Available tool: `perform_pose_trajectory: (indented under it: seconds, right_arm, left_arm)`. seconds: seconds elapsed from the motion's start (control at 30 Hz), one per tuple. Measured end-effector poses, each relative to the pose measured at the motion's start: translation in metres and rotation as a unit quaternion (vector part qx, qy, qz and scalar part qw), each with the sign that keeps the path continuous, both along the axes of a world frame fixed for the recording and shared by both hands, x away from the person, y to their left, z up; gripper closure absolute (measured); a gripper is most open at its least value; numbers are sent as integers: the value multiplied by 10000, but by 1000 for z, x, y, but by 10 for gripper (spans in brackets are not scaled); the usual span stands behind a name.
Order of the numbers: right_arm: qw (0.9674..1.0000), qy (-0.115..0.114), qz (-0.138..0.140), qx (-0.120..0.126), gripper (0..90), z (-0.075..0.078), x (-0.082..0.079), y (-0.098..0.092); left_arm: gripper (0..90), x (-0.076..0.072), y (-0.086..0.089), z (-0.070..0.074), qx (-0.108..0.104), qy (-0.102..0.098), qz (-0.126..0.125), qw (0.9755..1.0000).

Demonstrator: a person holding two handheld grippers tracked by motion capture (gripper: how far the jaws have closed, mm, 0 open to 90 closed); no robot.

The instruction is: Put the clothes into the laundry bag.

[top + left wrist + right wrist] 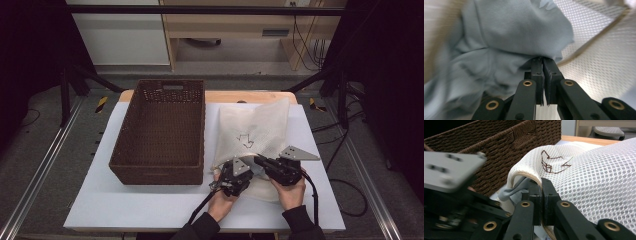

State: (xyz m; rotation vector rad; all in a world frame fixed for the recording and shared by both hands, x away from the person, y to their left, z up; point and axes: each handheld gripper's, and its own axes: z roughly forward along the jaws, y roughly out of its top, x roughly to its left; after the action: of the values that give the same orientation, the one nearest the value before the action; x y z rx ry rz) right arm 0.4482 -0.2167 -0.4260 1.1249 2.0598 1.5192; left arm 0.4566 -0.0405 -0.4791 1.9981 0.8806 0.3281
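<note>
From up high, I've got the mesh bag [255, 132] lying on the table [150, 200] just right of the wicker basket [162, 130], its near end bunched up where both my hands are working. The left tool [231, 181] sits at the bag's near left corner, right by the basket's front corner, and the right tool [267, 164] is just beside it, angled across the bag's near edge, so the two are almost touching. Switching to the left gripper view: I'm looking into the bag, white mesh on the right and a pale blue cloth [506, 37] bunched up across the middle and left. The left tool [543, 60] has its jaws pressed together, with a fold of that blue cloth caught at the tips. It's a bit blurry on the left side. In the right gripper view, the right tool [541, 182] is squeezed tight on the tan-trimmed rim of the bag [599, 177], holding the mouth up. The blue cloth [514, 190] peeks out of the opening just left of the jaws, the basket [499, 145] stands behind, and the left tool's grey plate shows blurred at the left.
</note>
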Motion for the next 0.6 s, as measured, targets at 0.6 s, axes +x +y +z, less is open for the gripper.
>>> perform_pose_trajectory:
  seconds: [0.6]
  right_arm:
    - [9999, 70, -110, 7, 882, -2, 1, -6]
  left_arm:
    - [888, -10, 27, 11, 90, -443, -96, 9989]
